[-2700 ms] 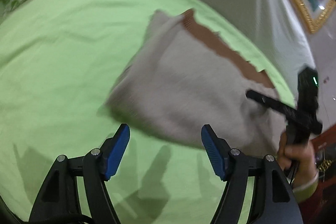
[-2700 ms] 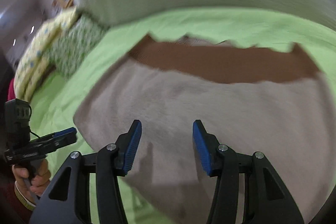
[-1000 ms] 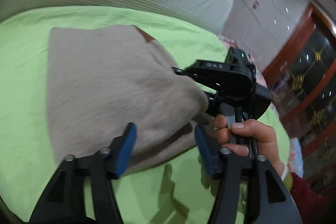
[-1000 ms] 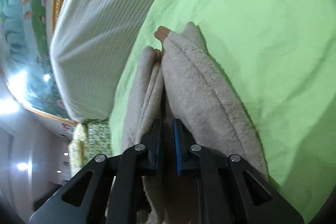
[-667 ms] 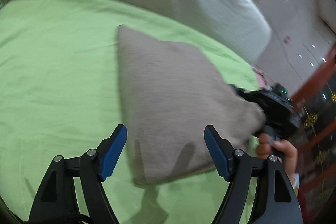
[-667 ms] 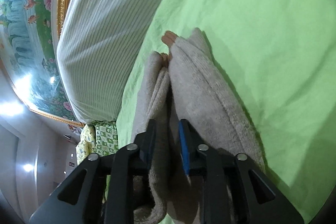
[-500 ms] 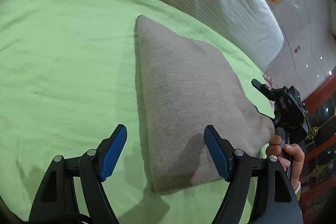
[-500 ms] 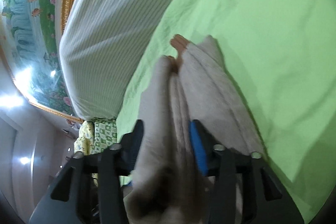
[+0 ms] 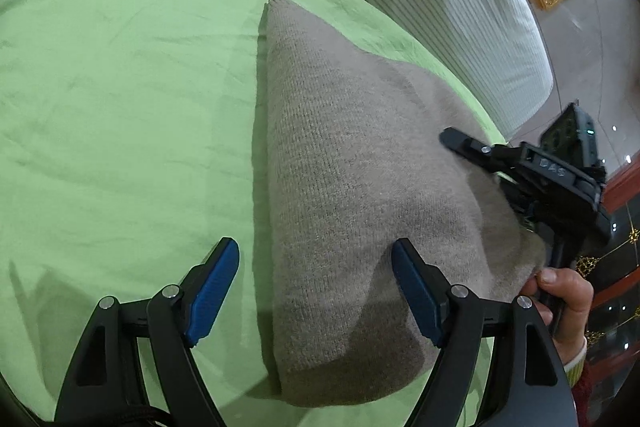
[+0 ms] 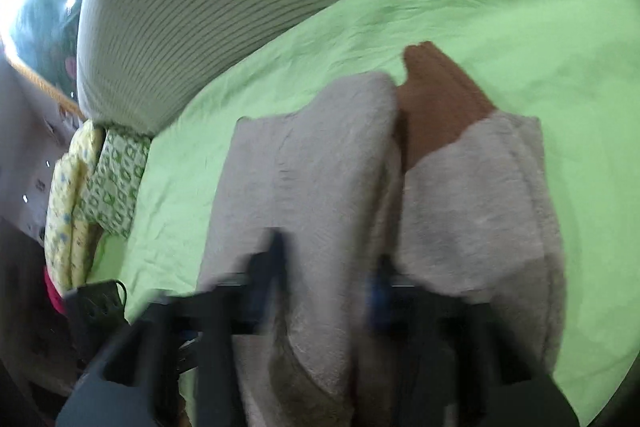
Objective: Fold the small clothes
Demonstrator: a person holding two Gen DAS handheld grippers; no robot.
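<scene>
Both jaws differ: my left gripper (image 9: 314,291) is gaping wide over the sweater (image 9: 360,187) at centre frame, gripping nothing; my right gripper (image 10: 326,291), lettered "DAS", has just been closing, blurred, sweater folds between its fingers.

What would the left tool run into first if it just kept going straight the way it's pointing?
Most likely the beige garment. The left tool stands open, pointing down at the folded piece, whose near left edge lies between its fingers. The green sheet lies under it. Depth is hard to judge here.
</scene>
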